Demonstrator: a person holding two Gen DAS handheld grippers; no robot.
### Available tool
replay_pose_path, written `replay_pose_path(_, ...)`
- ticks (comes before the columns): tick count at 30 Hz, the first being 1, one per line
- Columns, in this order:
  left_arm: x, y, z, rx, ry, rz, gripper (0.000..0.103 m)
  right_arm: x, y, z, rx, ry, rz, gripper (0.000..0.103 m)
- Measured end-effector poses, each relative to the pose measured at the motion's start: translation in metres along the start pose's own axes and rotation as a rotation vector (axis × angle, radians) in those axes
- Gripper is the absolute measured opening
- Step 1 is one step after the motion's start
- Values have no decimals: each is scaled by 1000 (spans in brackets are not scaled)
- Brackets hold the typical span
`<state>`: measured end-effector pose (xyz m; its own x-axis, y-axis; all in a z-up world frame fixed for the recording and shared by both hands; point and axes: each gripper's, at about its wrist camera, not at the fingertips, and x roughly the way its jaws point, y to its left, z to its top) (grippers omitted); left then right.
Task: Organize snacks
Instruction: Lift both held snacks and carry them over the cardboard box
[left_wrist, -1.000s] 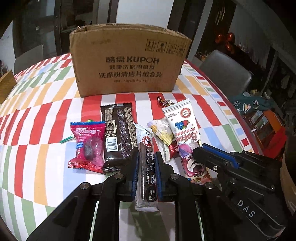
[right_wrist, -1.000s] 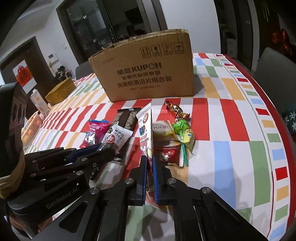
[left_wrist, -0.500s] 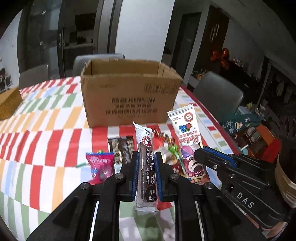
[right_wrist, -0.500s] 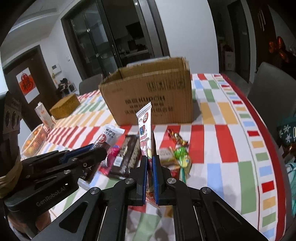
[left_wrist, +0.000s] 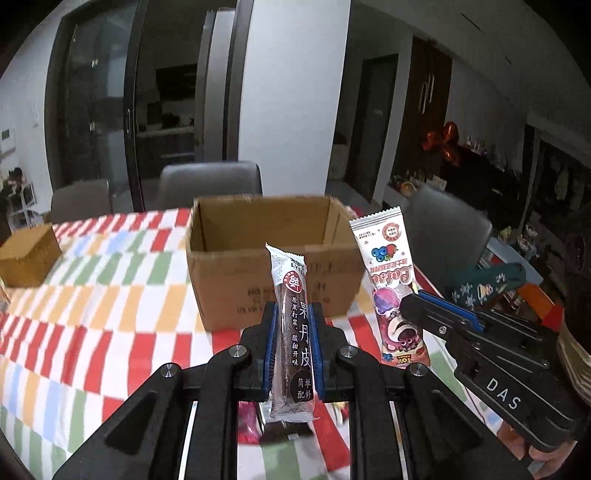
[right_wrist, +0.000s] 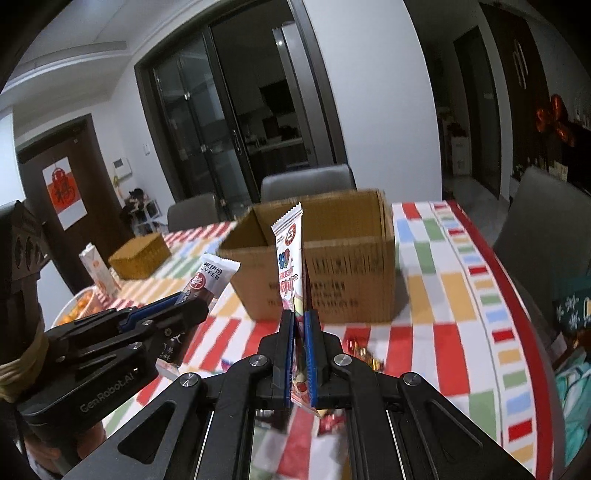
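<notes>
My left gripper (left_wrist: 292, 325) is shut on a long brown fruit-leather bar (left_wrist: 291, 295) and holds it upright in the air, in front of the open cardboard box (left_wrist: 273, 254). My right gripper (right_wrist: 300, 328) is shut on a white berry snack packet (right_wrist: 290, 254), also upright and lifted in front of the box (right_wrist: 332, 266). Each gripper shows in the other's view: the right one (left_wrist: 410, 306) with its packet (left_wrist: 388, 273), the left one (right_wrist: 188, 306) with its bar (right_wrist: 210, 280). The box's inside looks empty.
Several loose snacks and candies (right_wrist: 362, 354) lie on the striped tablecloth (left_wrist: 92, 295) below the grippers, mostly hidden. A woven basket (left_wrist: 26, 258) and a carton (right_wrist: 96, 266) stand at the left. Grey chairs (left_wrist: 210, 181) surround the table.
Both grippers have risen from the table with their snacks and tilted up. The box's open top and inside now show, and the snack pile has dropped out of sight below.
</notes>
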<state>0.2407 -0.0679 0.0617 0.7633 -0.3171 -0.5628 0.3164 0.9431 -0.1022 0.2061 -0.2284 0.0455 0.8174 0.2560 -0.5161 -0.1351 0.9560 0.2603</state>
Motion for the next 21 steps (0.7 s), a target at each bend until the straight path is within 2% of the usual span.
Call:
replay_pose_path(12, 14, 18, 65, 18, -64, 15, 18, 17, 2, 65, -28, -84, -4, 7)
replay_pose_path(21, 45, 33, 89, 13, -57, 21, 18, 48, -1, 98, -46, -92, -14, 7)
